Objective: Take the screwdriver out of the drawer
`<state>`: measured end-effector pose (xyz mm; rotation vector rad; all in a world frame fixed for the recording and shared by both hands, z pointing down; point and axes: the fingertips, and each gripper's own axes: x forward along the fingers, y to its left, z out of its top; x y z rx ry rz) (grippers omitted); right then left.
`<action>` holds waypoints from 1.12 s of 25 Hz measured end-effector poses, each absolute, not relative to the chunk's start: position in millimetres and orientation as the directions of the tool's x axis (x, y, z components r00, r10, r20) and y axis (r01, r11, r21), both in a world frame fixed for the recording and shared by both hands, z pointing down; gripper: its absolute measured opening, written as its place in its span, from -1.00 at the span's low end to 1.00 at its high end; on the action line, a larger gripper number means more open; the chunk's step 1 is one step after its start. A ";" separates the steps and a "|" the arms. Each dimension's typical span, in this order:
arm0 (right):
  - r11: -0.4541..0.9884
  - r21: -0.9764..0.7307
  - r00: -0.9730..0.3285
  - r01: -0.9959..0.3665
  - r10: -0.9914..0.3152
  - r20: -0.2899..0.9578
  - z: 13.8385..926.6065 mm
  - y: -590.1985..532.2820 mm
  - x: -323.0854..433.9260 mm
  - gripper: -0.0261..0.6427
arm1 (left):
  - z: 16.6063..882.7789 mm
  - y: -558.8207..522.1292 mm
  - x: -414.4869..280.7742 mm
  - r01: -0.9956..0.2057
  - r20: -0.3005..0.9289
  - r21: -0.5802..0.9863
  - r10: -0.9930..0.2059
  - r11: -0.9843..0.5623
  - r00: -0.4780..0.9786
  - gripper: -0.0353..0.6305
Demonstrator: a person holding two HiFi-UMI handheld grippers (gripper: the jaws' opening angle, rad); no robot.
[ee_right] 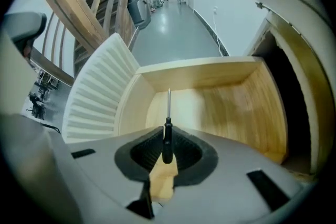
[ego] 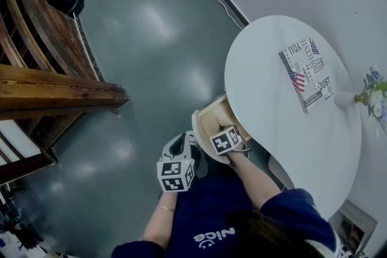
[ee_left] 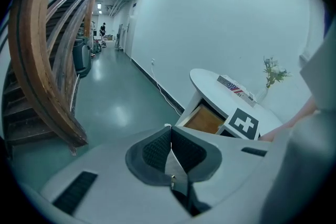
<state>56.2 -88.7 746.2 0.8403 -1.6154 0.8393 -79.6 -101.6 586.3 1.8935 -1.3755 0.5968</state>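
In the right gripper view a screwdriver (ee_right: 167,134) with a black handle and thin metal shaft sticks out between the pads of my right gripper (ee_right: 167,150), which is shut on its handle. It hangs above the pale wooden floor of the open drawer (ee_right: 220,107), shaft pointing away from me. From the head view the right gripper (ego: 228,143) hovers over the pulled-out drawer (ego: 213,119) under the white round table (ego: 272,106). My left gripper (ego: 181,154) stays just left of the drawer front; in its own view its pads (ee_left: 152,149) meet with nothing between them.
A book (ego: 306,74) with a flag cover and a small vase of flowers (ego: 375,93) lie on the table. The drawer's ribbed white front (ee_right: 100,97) stands to the left. A wooden staircase (ego: 42,69) fills the left side, over a glossy grey floor (ego: 157,51).
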 end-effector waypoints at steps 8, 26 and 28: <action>0.466 -0.087 -0.191 -0.881 -0.181 0.965 707.6 -89.4 62.3 -0.75 | 582.0 -97.3 -66.5 -0.923 0.706 0.265 -0.596 -0.278 0.382 -0.88; 0.299 -0.090 -0.208 -0.950 -0.392 0.896 630.9 -81.0 70.1 -0.75 | 566.3 -106.7 -35.2 -0.849 0.647 0.274 -0.567 -0.451 0.510 -0.88; 0.277 -0.096 -0.207 -0.956 -0.408 0.889 623.4 -77.8 73.3 -0.75 | 564.8 -105.8 -30.6 -0.840 0.642 0.274 -0.562 -0.468 0.522 -0.88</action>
